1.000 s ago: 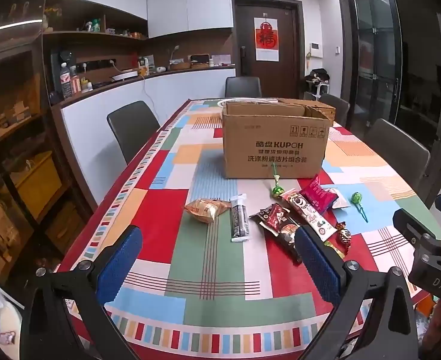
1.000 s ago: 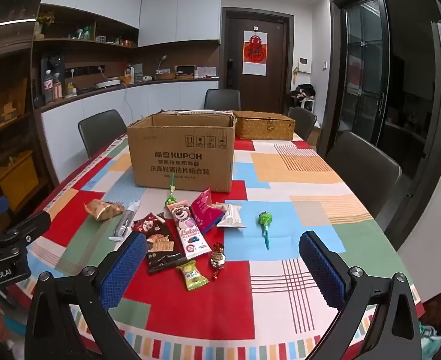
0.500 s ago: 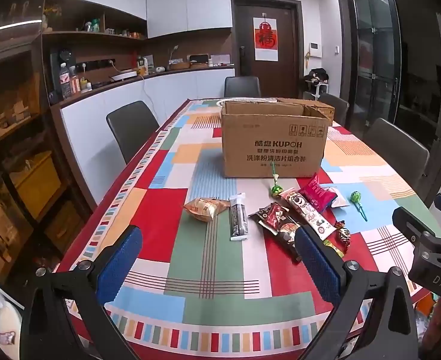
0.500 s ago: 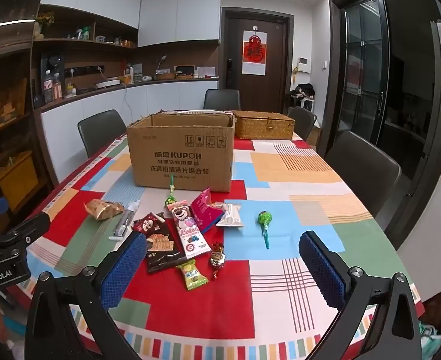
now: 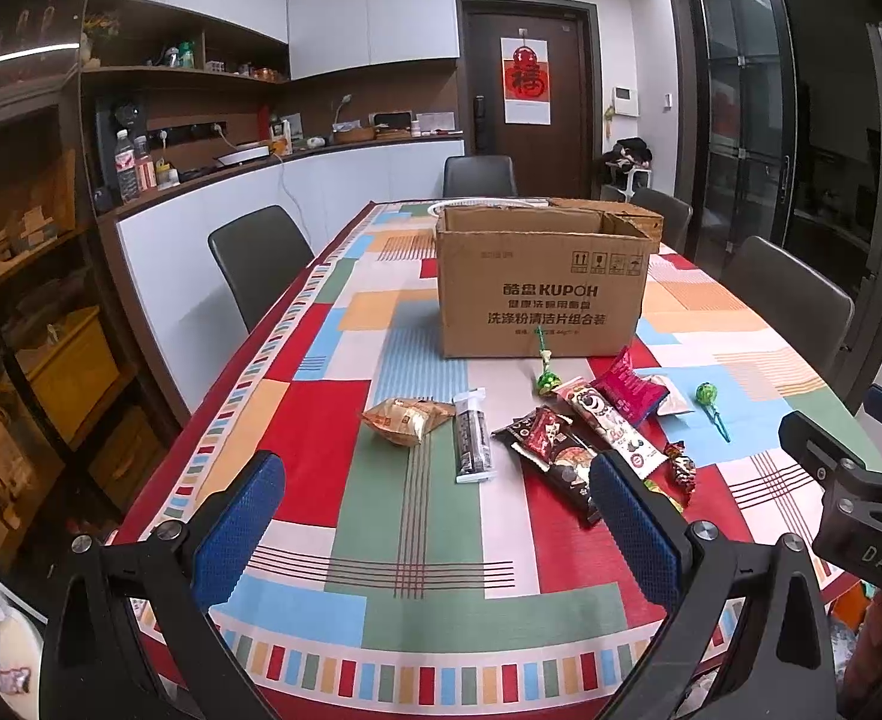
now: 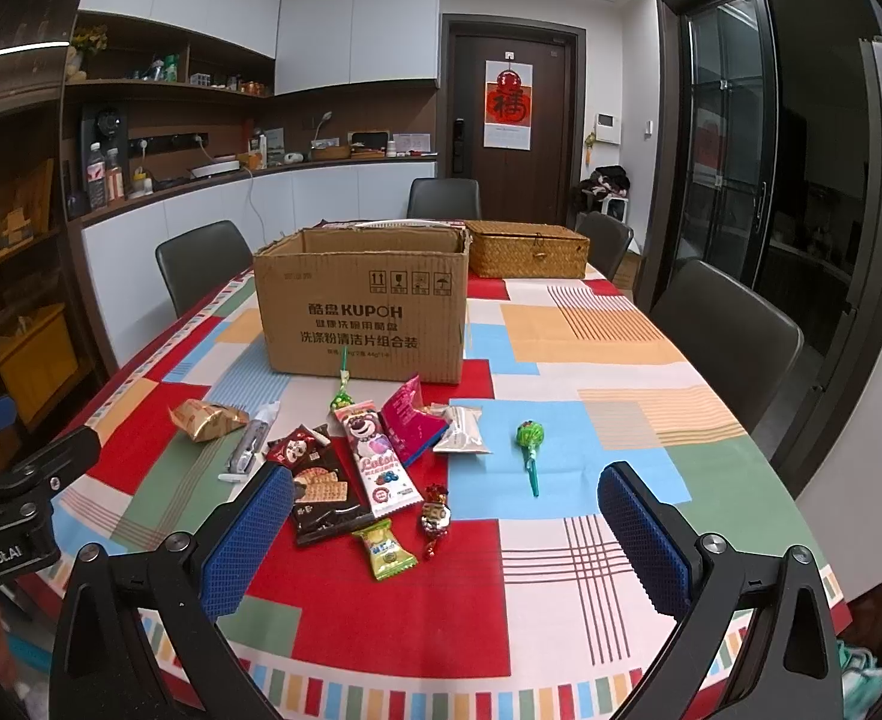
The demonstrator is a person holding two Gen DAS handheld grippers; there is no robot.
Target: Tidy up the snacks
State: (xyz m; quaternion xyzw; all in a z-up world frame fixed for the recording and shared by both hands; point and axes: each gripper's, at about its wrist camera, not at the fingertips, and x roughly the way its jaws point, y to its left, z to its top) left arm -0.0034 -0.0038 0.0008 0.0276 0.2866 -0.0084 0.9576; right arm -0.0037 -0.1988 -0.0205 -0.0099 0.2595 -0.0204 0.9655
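While the snacks (image 6: 369,462) lie loose on the tablecloth (image 6: 561,348) in front of the open box (image 6: 363,306), nothing is packed yet by the look of it, so I'd call this step zero: pick the first item. Cluster, left to right: gold pack (image 6: 204,419), grey stick (image 6: 252,441), dark wafer pack (image 6: 318,483), bear bar (image 6: 378,456), pink pouch (image 6: 411,420), white sachet (image 6: 462,429). Small candies (image 6: 408,534) sit nearest me; one lollipop (image 6: 530,444) is off to the right, another (image 6: 341,393) just beside the box front. My right claw (image 6: 447,531) is spread wide, empty, above the near edge with the candies between its pads. My left claw (image 5: 435,525) is also wide and empty, aimed at the gold pack and stick. Next move, my guess: drop the right claw on a candy, pinch, lift, carry over the box rim. Flat wrappers will likely need a low, near-table approach. Wicker basket (image 6: 528,249) behind the box is another possible bin; can't tell which is intended.
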